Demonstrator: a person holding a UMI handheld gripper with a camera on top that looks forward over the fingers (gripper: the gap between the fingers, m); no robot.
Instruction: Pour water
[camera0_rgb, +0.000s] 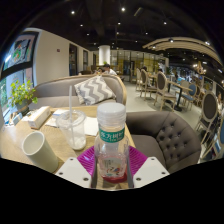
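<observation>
holding item: clear plastic water bottle with white cap and green label (111, 140), clamped between my gripper (111, 162) pads, upright over the light wooden table (20, 150) near edge. target: clear drinking glass (73, 130), beside white mug (40, 150). risk, i judge: cap still on; tilting could slip the bottle.
</observation>
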